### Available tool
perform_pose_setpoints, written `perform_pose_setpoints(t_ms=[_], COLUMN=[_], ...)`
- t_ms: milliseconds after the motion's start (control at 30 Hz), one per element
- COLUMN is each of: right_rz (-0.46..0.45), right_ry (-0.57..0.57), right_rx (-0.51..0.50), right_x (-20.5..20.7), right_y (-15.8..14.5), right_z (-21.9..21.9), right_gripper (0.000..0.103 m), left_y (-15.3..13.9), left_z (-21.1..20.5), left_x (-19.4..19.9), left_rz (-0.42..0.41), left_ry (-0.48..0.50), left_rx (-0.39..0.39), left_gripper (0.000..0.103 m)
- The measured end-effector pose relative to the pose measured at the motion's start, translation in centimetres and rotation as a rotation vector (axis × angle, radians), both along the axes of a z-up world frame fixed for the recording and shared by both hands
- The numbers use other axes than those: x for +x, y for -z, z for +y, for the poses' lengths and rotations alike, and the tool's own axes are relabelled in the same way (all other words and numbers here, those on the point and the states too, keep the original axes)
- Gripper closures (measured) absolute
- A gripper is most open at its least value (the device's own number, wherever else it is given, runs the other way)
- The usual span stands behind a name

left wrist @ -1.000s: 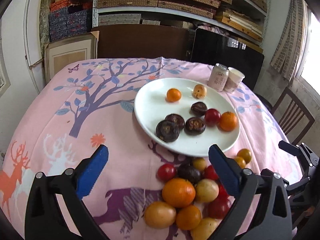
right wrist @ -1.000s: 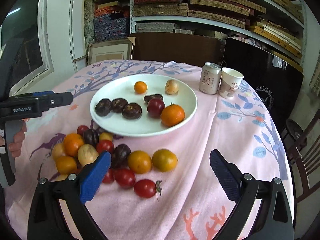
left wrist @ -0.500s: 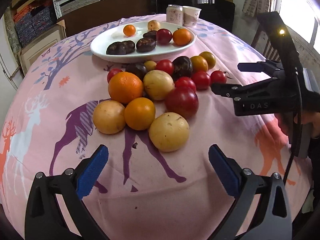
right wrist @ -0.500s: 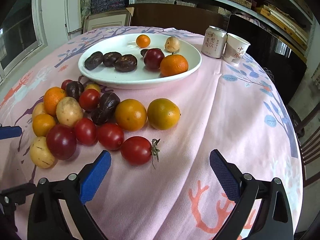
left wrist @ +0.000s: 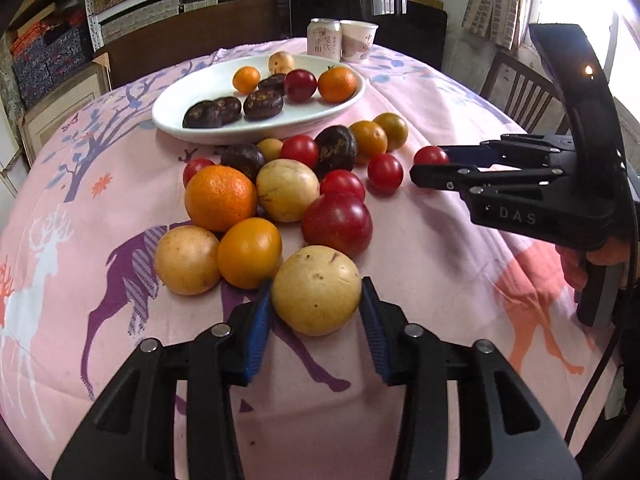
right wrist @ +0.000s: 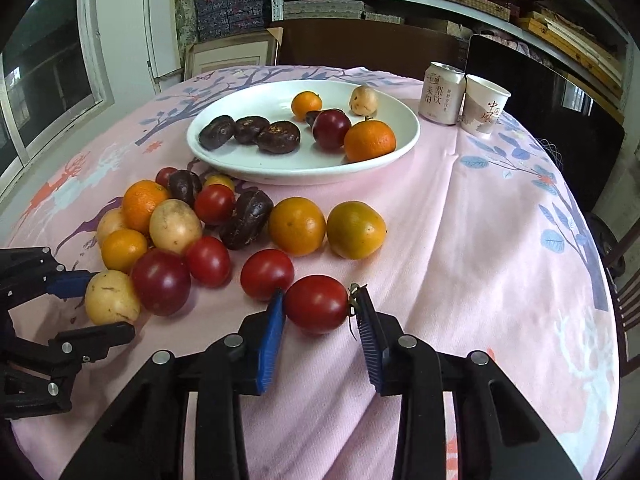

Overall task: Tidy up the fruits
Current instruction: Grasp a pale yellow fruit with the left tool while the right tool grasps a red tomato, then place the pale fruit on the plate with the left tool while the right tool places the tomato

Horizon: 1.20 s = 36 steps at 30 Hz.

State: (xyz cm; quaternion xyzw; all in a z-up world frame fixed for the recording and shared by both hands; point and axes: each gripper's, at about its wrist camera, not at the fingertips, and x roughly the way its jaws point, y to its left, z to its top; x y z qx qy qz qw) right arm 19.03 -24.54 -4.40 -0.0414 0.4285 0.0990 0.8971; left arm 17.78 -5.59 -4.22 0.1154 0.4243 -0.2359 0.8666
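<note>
My left gripper [left wrist: 316, 300] just clamped the yellow fruit [left wrist: 316, 290] at the table's near edge, my right gripper [right wrist: 320, 308] the red tomato [right wrist: 316, 303].

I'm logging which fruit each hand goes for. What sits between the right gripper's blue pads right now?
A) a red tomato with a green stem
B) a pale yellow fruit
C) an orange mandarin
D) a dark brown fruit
A: in the right wrist view the right gripper has closed its blue pads on the red tomato, which rests on the pink tablecloth, its stem by the right pad.
</note>
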Motion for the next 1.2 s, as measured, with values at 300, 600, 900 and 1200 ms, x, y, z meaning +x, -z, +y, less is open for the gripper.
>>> perform_pose_setpoints(t_ms=[300, 600, 900, 1200], right_rz=[-0.128, -0.147, -0.093, -0.115], right_ry=[0.055, 0.087, 0.051, 0.078], right_rx=[0.063, 0.195, 0.188, 0.101], right_x=[0.6, 7.5, 12.1, 10.1], right_y=[-4.9, -5.9, -3.5, -3.5], right_z=[0.0, 0.1, 1.8, 0.9], right_gripper=[0.067, 0.067, 0.066, 0.004], left_y=[-6.7, -8.4, -6.0, -6.5], left_z=[0.4, 1.6, 1.5, 2.6], left_x=[1.3, 11.3, 17.4, 14.9], left_rz=[-0.198, -0.211, -0.125, -0.263], left_ry=[-0.077, -0.347, -0.358, -0.447], left_rx=[-0.035, -0.053, -0.091, 0.053], left_gripper=[0.061, 0.062, 0.062, 0.005])
